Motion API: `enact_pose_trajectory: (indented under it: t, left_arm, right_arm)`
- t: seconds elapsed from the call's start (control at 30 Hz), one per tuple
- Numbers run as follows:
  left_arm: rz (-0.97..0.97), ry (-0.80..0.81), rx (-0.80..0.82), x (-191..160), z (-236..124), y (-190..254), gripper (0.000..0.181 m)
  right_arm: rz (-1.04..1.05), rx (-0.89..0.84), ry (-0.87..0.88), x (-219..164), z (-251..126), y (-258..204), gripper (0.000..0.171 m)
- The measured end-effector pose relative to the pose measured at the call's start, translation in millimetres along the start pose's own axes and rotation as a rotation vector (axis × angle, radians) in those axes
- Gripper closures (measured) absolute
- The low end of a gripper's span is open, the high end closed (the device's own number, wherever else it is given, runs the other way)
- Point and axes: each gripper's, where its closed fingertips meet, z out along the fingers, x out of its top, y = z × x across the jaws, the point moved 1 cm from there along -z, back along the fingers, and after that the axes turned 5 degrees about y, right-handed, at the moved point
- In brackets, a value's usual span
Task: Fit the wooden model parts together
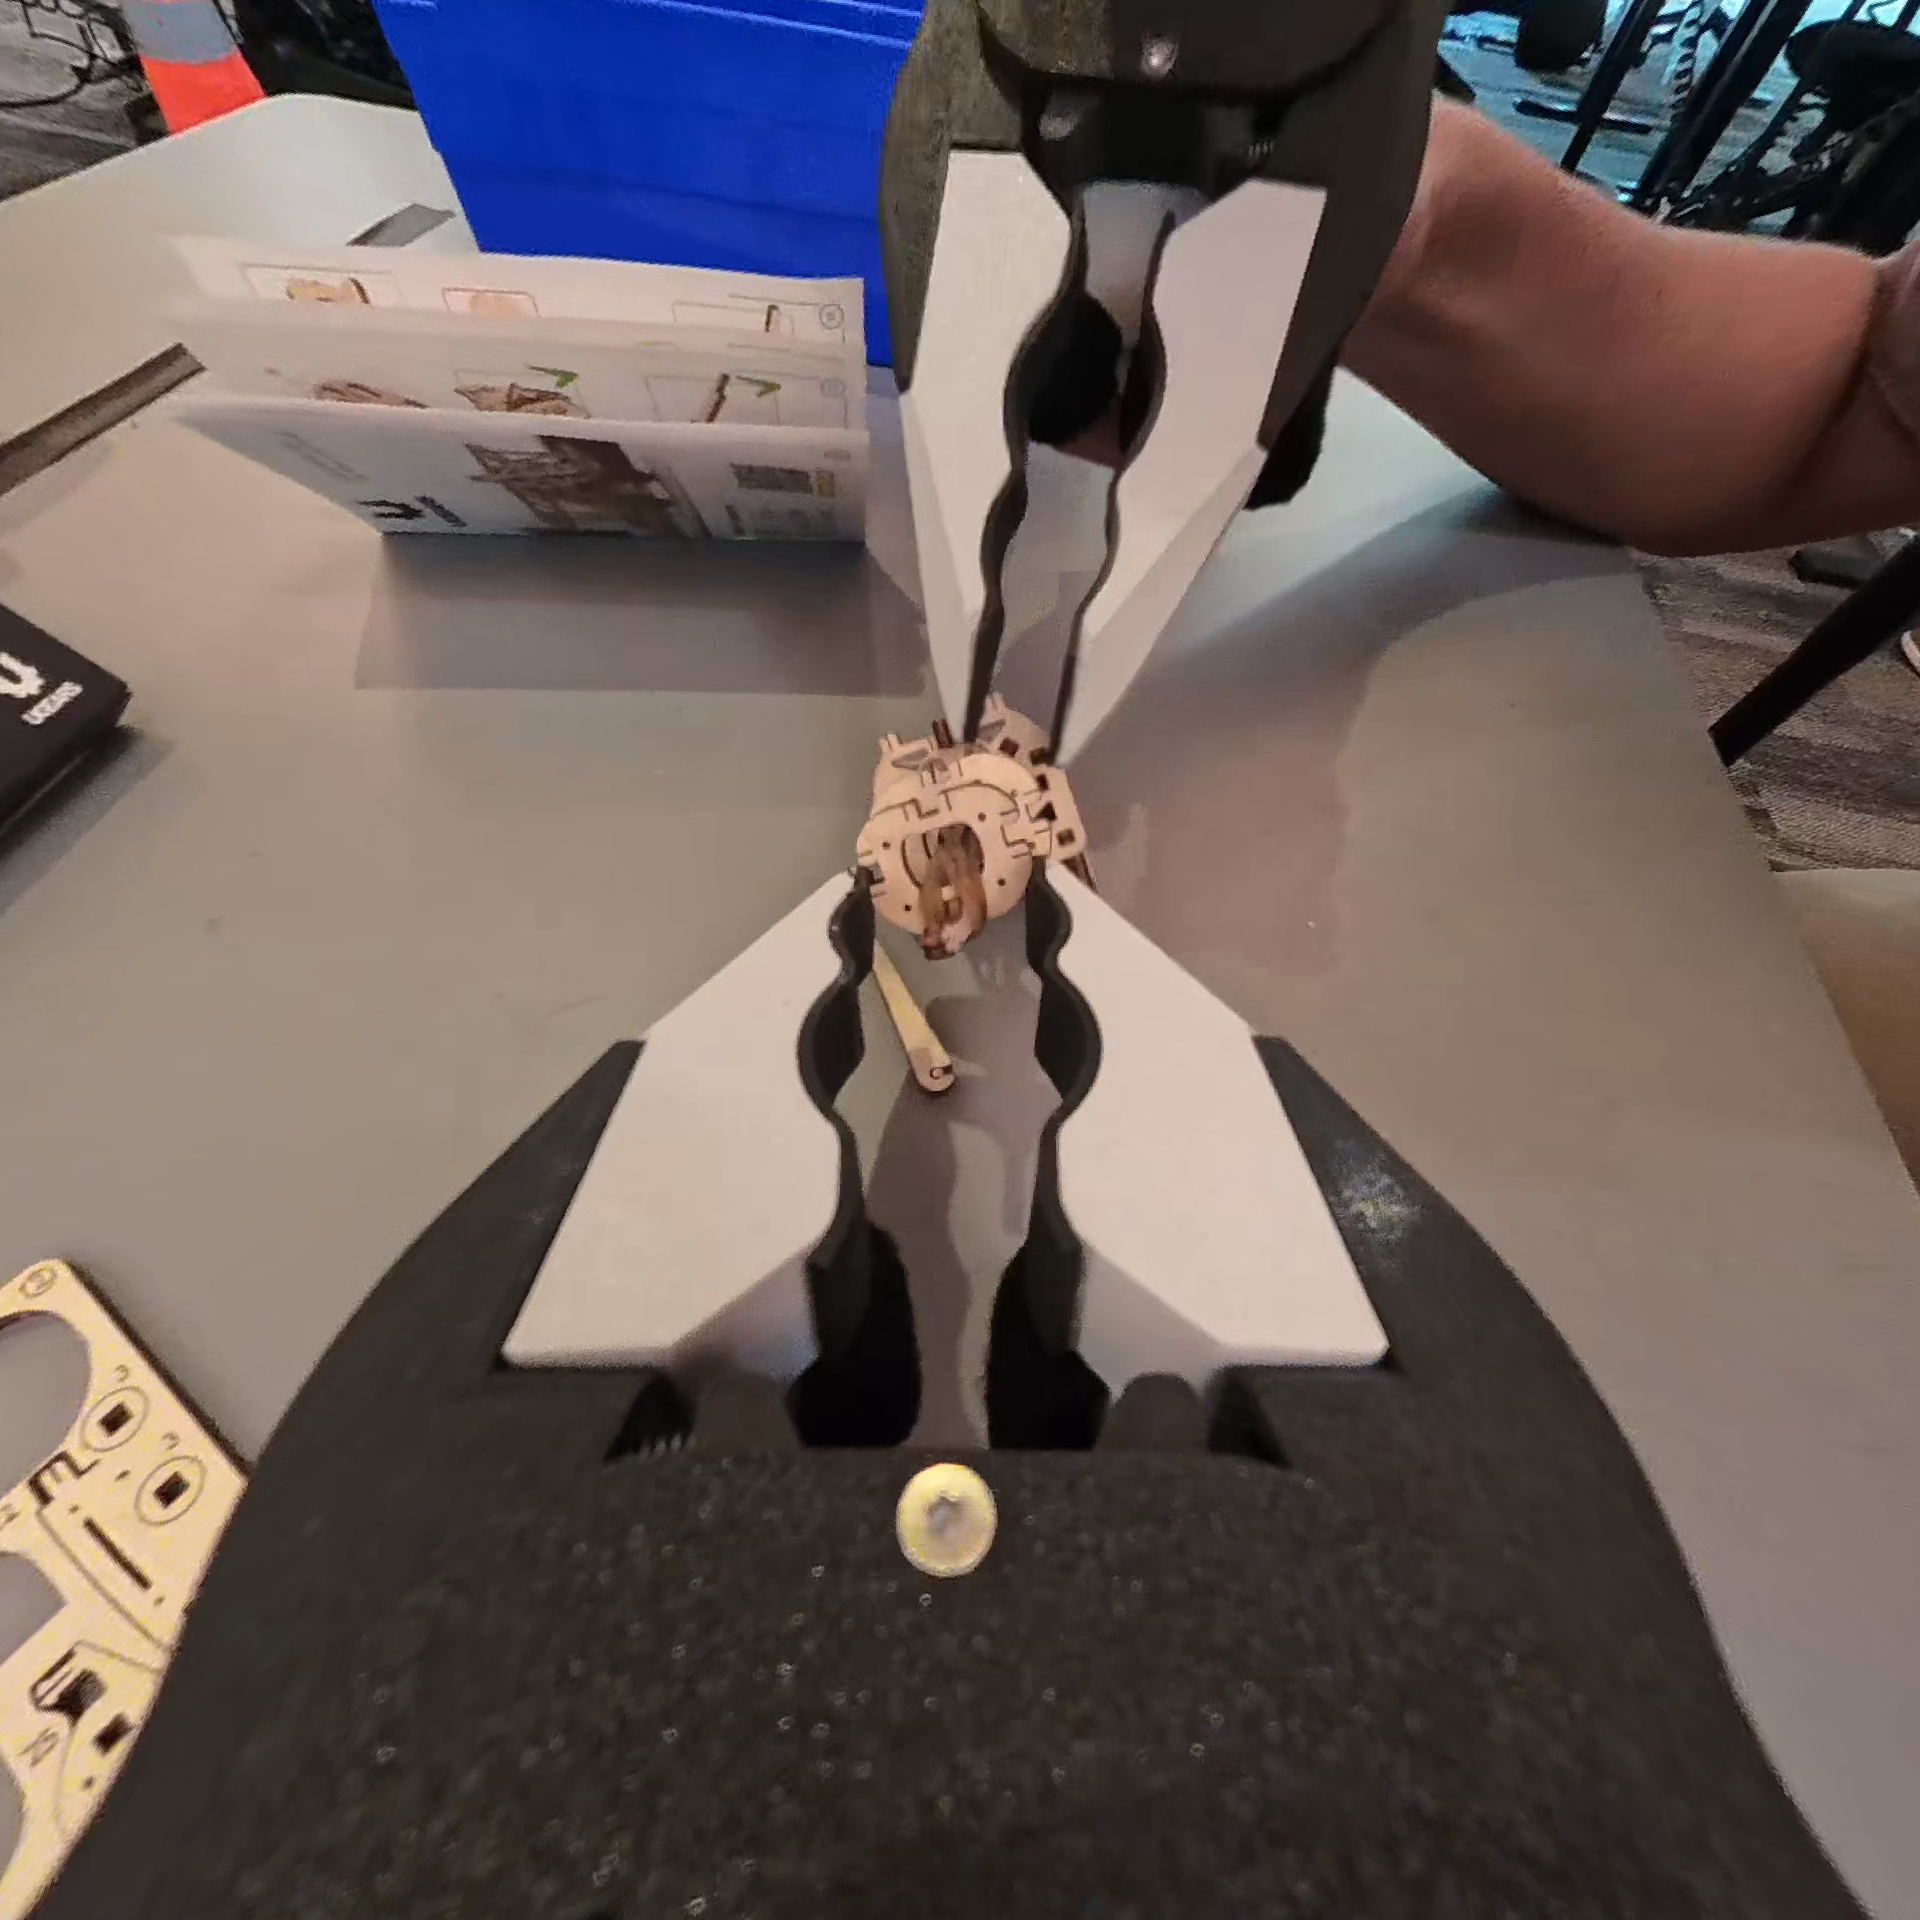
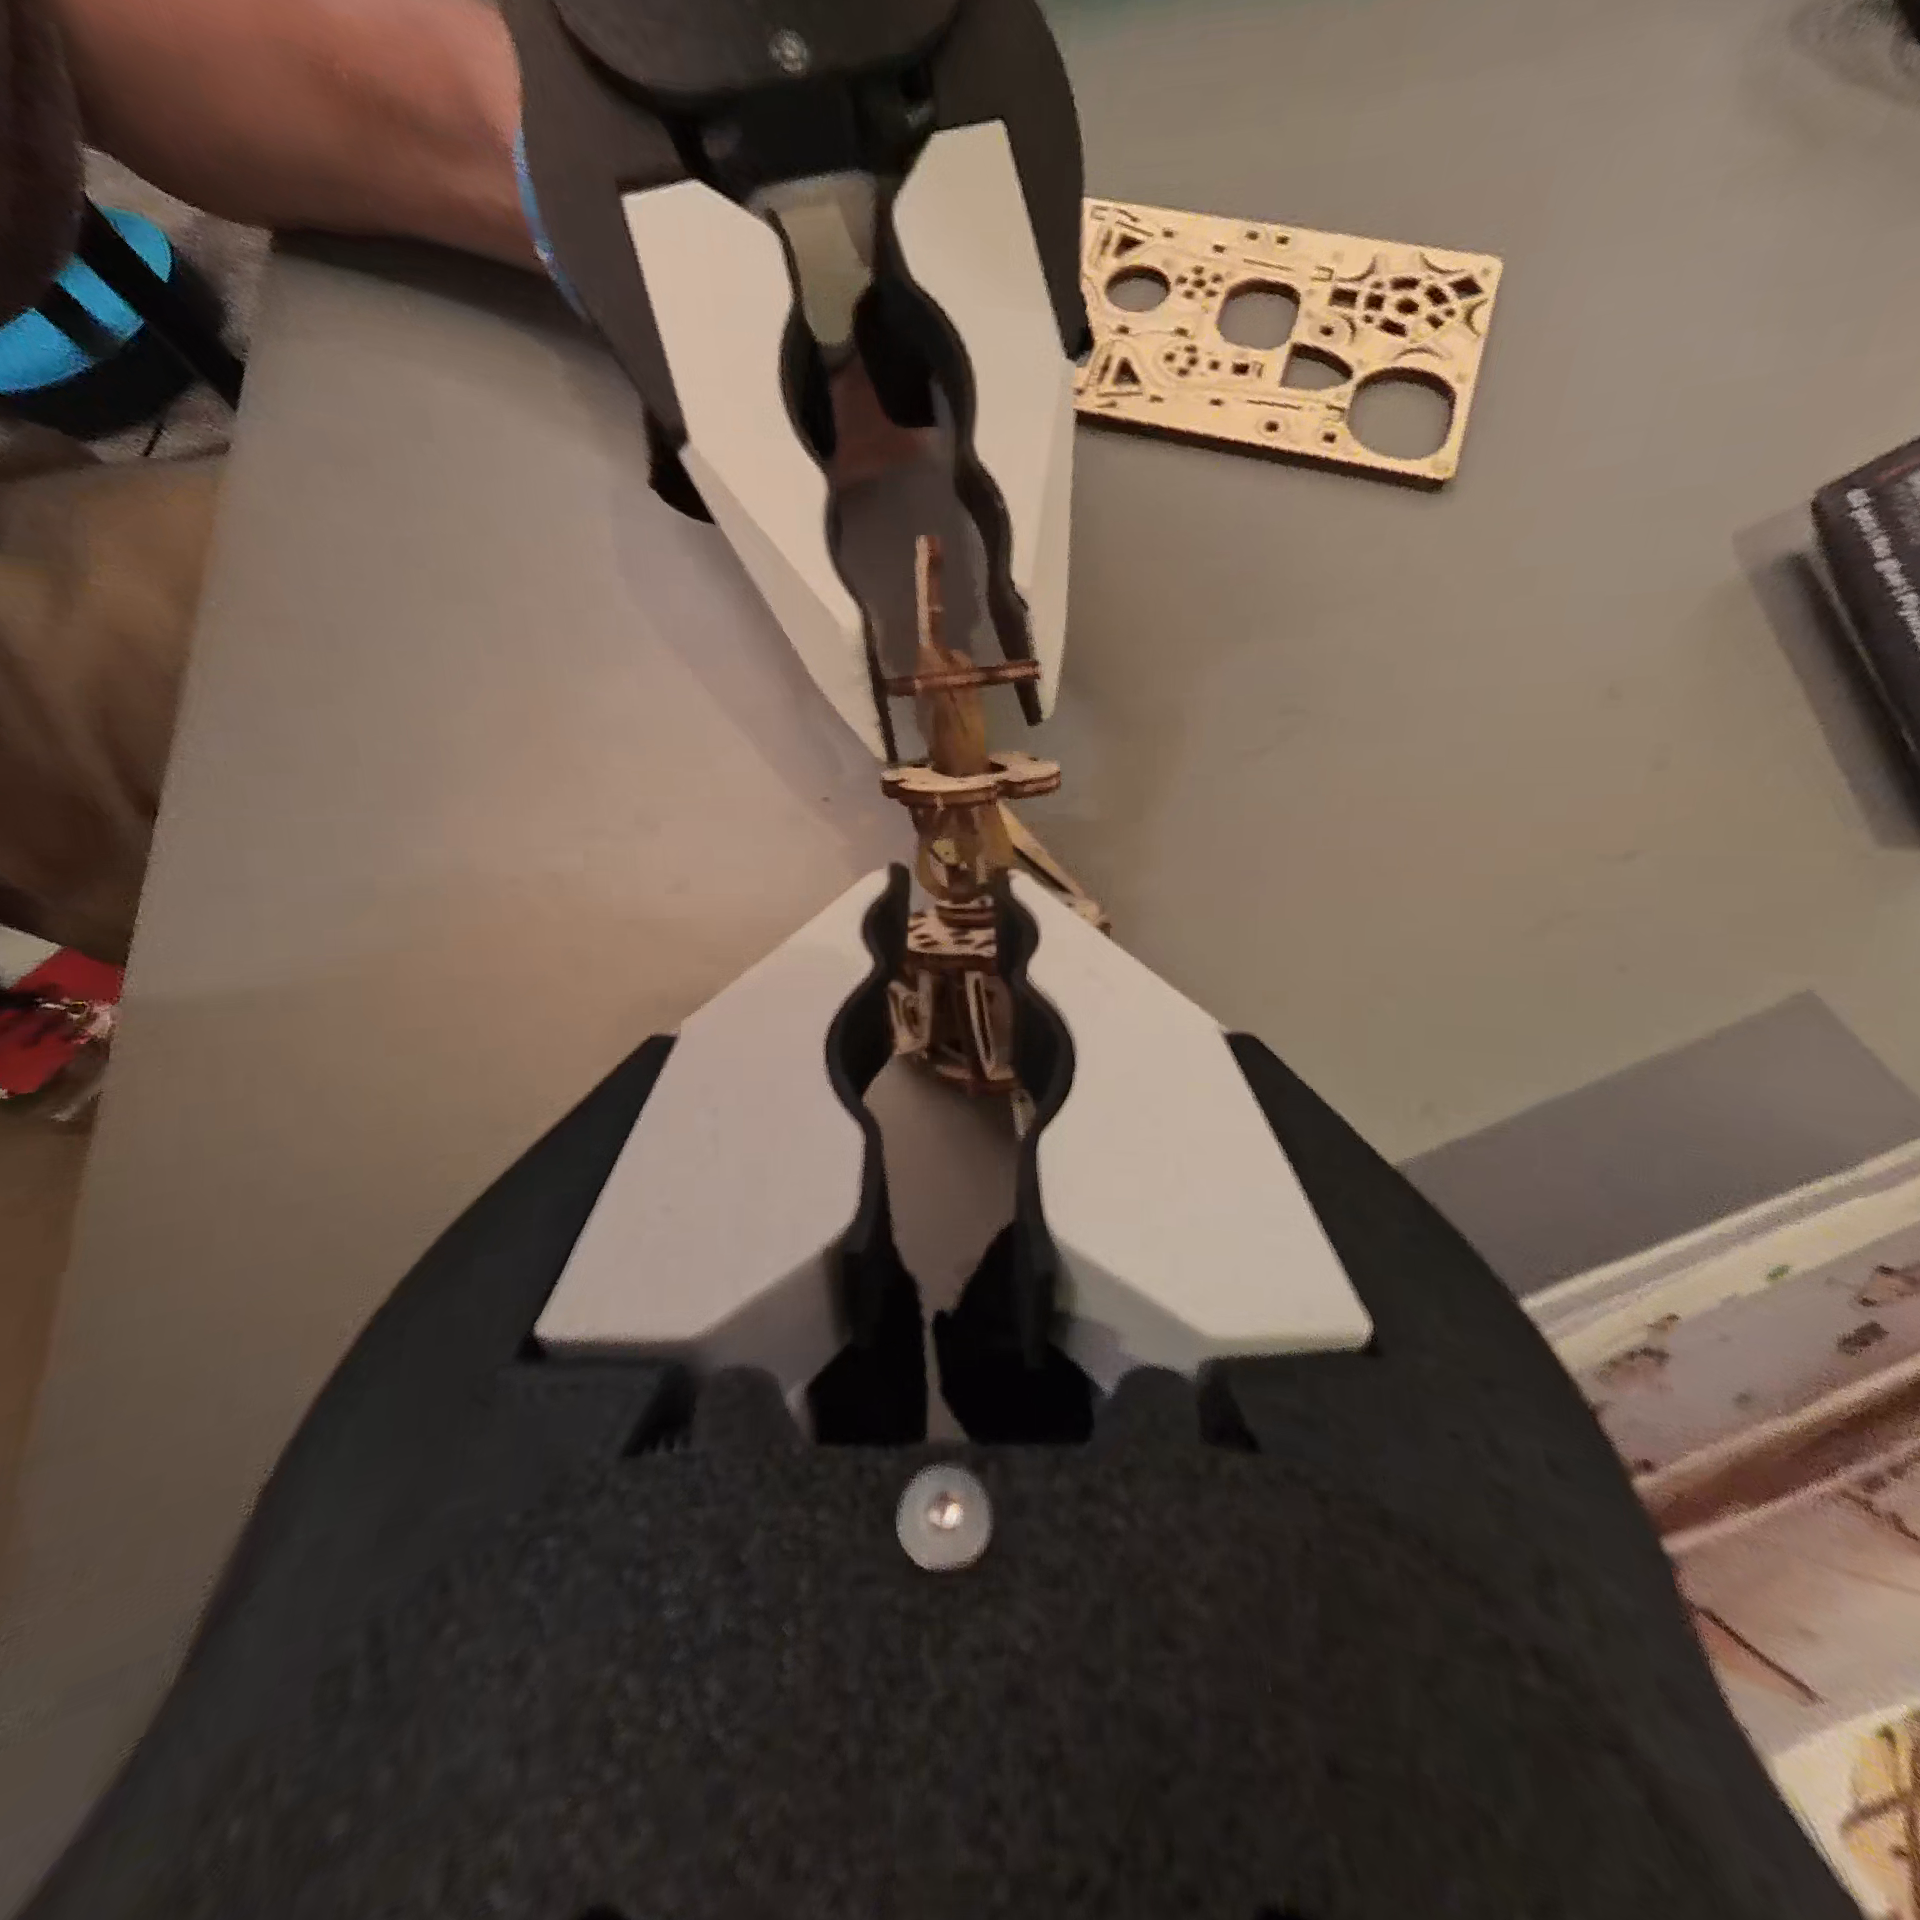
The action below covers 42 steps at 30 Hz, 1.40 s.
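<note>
Right wrist view: wooden model (image 2: pixel 961 904) part-hidden between gripper fingers (image 2: pixel 1122 1091).

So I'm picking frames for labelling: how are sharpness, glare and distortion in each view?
Left wrist view: wooden model fairly sharp, soft glare on the grey table to its right, far gripper slightly smeared, wide-angle bending at the edges. Right wrist view: dimmer and warmer, model softer, instruction sheets at the right edge blurred, punched wooden sheet still readable.

Each wrist cam looks down its own claw from close up, facing the other. Both share the small pale laser-cut wooden model (image 1: pixel 961 831) (image 2: pixel 961 831) above the grey surface (image 1: pixel 468 831) (image 2: pixel 1351 831).
</note>
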Motion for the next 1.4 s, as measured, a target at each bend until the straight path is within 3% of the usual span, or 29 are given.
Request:
enact_pose_trajectory:
  t: [0.33, 0.93, 1.1, 1.23, 1.3, 1.4]
  left_arm:
    - [-0.011, -0.014, 0.017, -2.2, 0.7, -2.0, 0.155]
    - [-0.031, -0.051, 0.020, -7.7, 2.1, -3.3, 0.155]
    - [-0.029, -0.050, 0.020, -7.6, 2.1, -3.3, 0.155]
    - [-0.038, -0.045, 0.011, -6.8, 1.7, -3.1, 0.155]
    - [-0.038, -0.045, 0.012, -6.8, 1.6, -3.4, 0.155]
    - [-0.031, -0.050, 0.017, -7.5, 2.1, -3.3, 0.155]
  right_arm:
    - [-0.029, -0.027, 0.016, -4.5, 17.9, 0.8, 0.171]
    - [0.028, 0.029, 0.066, -3.4, 5.8, 5.9, 0.162]
    - [-0.006, 0.039, 0.167, 23.6, -7.9, 0.6, 0.157]
    - [-0.159, -0.016, 0.064, 26.3, 2.7, 2.8, 0.156]
    - [-0.220, -0.063, 0.046, 26.8, 4.9, 16.4, 0.165]
    - [-0.200, 0.055, -0.012, 23.0, 10.4, 17.6, 0.165]
